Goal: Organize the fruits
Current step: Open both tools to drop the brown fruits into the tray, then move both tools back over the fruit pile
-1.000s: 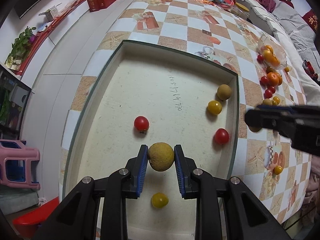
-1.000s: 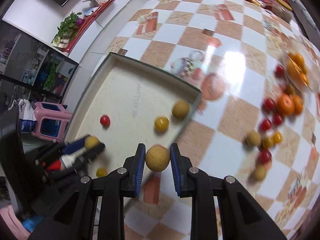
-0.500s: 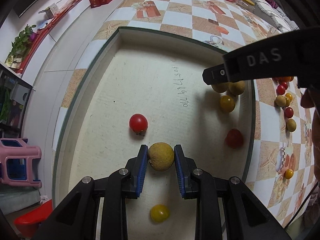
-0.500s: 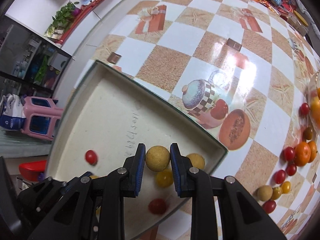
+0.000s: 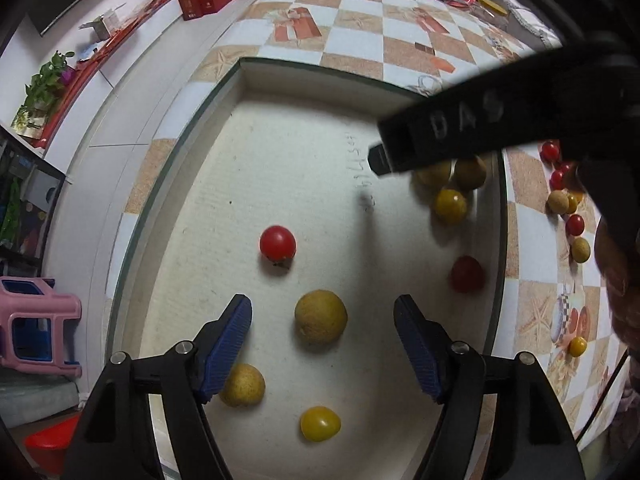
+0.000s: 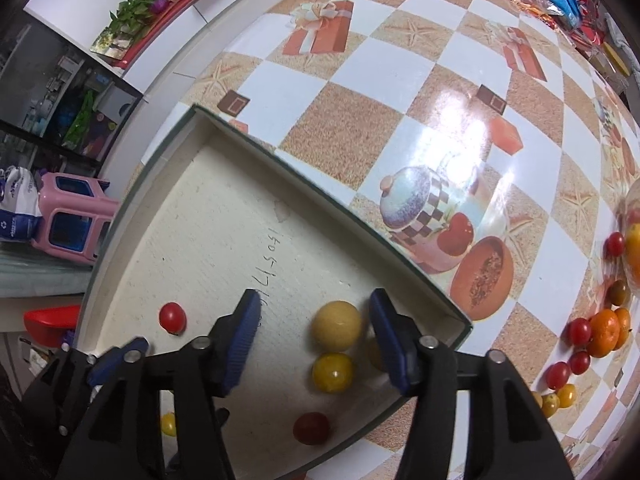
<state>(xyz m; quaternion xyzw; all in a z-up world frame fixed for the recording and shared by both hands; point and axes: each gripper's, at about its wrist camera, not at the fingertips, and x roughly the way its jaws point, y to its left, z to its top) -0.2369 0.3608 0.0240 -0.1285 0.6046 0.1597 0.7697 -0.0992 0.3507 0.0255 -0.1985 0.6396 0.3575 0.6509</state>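
A shallow tray (image 5: 320, 80) with a white bottom and a green rim holds several small fruits. My left gripper (image 5: 324, 336) points down into it. Its jaws are opening, and a tan round fruit (image 5: 321, 317) lies free on the tray bottom between them. A red tomato (image 5: 277, 243) sits just beyond. My right gripper (image 6: 316, 336) hangs over the tray's right corner, jaws also opening. A second tan fruit (image 6: 337, 325) rests between its fingers, close to the right one, with a yellow tomato (image 6: 332, 372) beside it.
Loose red and yellow tomatoes and a small orange (image 6: 604, 332) lie on the chequered tablecloth right of the tray. The right gripper's black body (image 5: 460, 128) crosses the left wrist view. A pink stool (image 6: 68, 216) stands beyond the table's left edge.
Both grippers have gone from shut on a tan fruit to open, and each fruit now lies in the tray. The right gripper has come from the tray's edge to its right corner.
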